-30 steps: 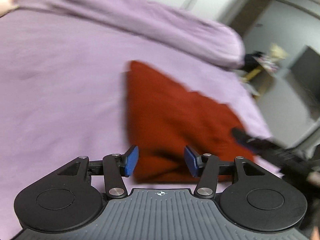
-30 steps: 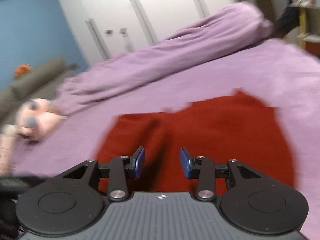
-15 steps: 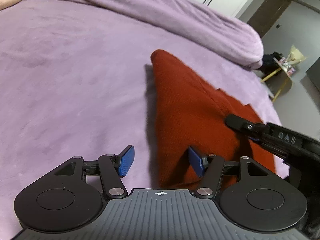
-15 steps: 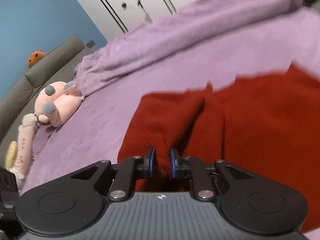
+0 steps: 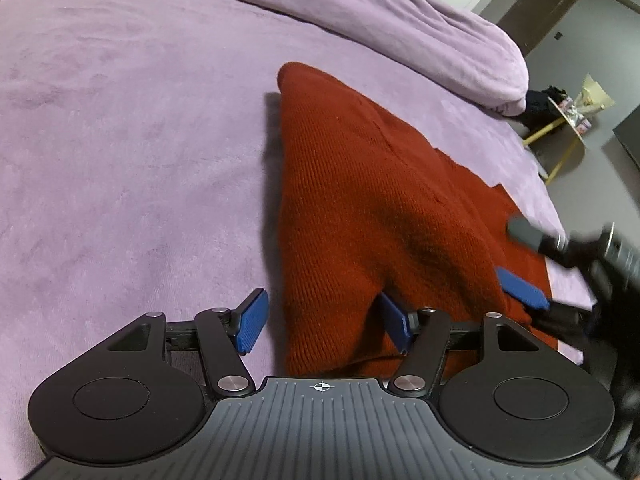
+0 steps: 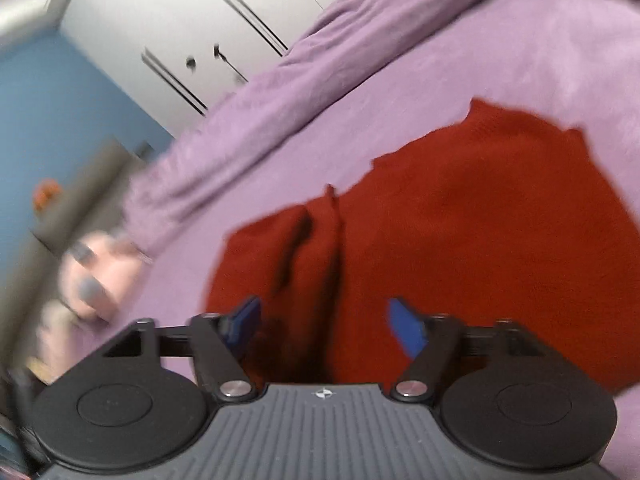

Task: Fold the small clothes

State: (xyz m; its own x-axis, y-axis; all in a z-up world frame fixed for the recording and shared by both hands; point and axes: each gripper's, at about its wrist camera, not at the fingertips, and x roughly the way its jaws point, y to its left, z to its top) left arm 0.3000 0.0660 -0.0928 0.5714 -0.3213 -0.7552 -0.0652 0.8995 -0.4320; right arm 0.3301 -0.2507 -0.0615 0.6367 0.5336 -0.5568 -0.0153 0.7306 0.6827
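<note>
A bedroom: a wide bed under a lilac plush cover [image 5: 132, 152], white wardrobe doors [image 6: 224, 28] and a blue wall [image 6: 48, 112] behind it.

The left gripper [image 5: 324, 326] points down at the near edge of a red knitted garment [image 5: 360, 208]. Its jaws stand apart and have just been opening a little further; the left pad [image 5: 251, 322] is over bare cover, the other pad sits against a raised fold of the knit, and the corner of the cloth lies between them without being squeezed. Beyond the pads the garment runs away in a long folded ridge to a rounded end, lying on the cover. To the right, the right gripper [image 5: 520, 264] shows as a blurred black shape over the garment's far side, one blue pad plain, jaws spread.

In its own blurred view the right gripper [image 6: 324, 328] has just been opening wide; a bunched fold of the garment [image 6: 460, 232] lies between the pads, touched by neither as far as the blur allows. The rest of the cloth spreads flat to the right.

Further out: a rolled lilac duvet [image 5: 400, 20] along the bed's far side, a pink plush toy [image 6: 96, 276] at the left, and a small yellow-legged side table [image 5: 568, 136] on the floor past the bed.
</note>
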